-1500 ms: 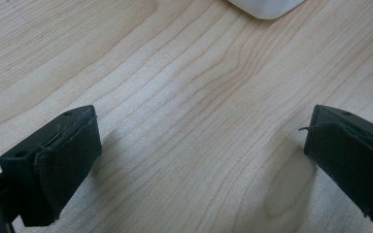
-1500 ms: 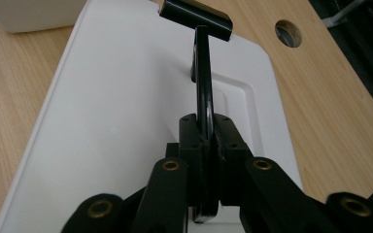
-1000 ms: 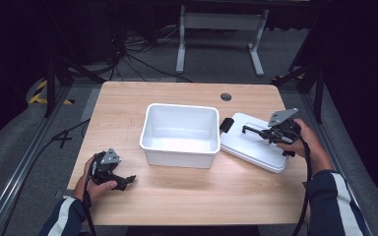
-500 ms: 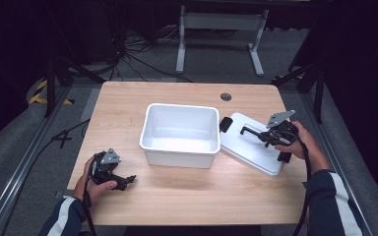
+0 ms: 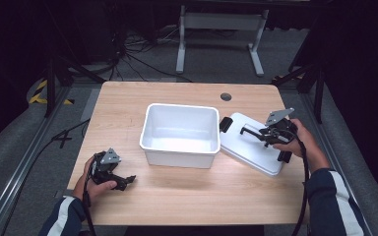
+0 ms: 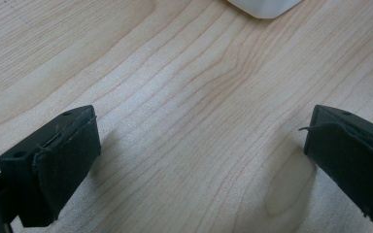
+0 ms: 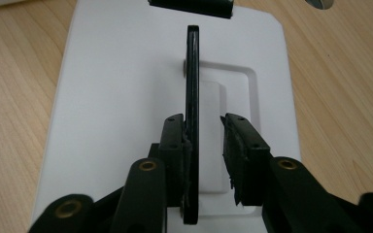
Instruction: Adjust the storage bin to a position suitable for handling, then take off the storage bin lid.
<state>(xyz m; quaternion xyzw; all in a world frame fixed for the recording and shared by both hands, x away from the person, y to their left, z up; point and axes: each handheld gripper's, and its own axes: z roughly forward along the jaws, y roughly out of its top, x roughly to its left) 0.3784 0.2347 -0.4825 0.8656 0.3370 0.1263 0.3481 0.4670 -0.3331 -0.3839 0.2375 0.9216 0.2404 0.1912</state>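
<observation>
My right gripper point(image 7: 204, 150), jaws just opening, straddles the lid's point(image 7: 126, 87) upright black handle point(image 7: 192, 73); my left gripper point(image 6: 199, 160) rests wide open on the table point(image 6: 184, 97).

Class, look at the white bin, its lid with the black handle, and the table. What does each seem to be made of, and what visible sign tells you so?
White bin: probably moulded plastic, smooth with a slight gloss; rounded corners and a soft sheen inside.
Lid: likely the same white plastic, matte-smooth, with a moulded recess.
Black handle: seemingly hard plastic, thin and dark; metal cannot be ruled out.
Table: wood or wood-look laminate, pale with visible grain lines.
</observation>
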